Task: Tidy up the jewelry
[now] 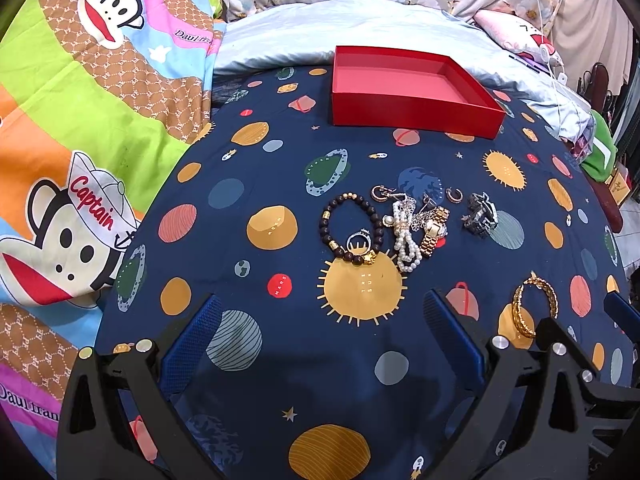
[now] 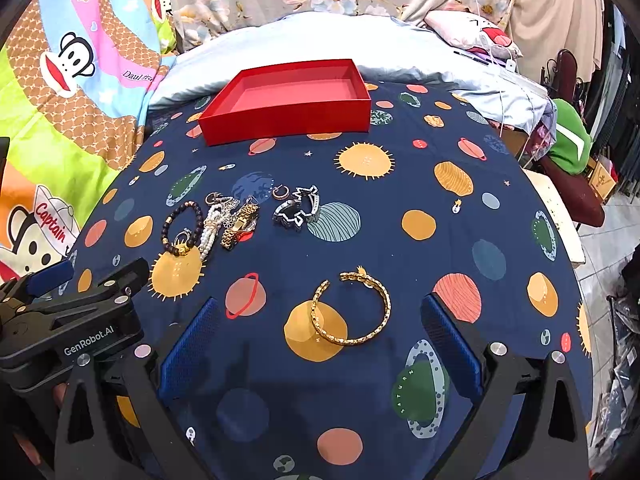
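We see the left claw (image 1: 320,332) spread wide, empty, hovering low over the planet-print sheet (image 1: 280,184) just short of the jewelry pile (image 1: 394,224). Right of the pile, the right claw (image 2: 320,332) also gapes empty, flanking the gold bangle (image 2: 352,308). The red box (image 2: 288,100) sits beyond the pile.

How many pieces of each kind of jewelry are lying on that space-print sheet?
Bracelets and bangles: 4: dark bead bracelet, pearl bracelet, gold bangle, silver cuff
Watches: 1: gold watch
Rings: 1: ring
Hoop earrings: 2
Total: 8, not counting the tangled silver bits, too small to sort.
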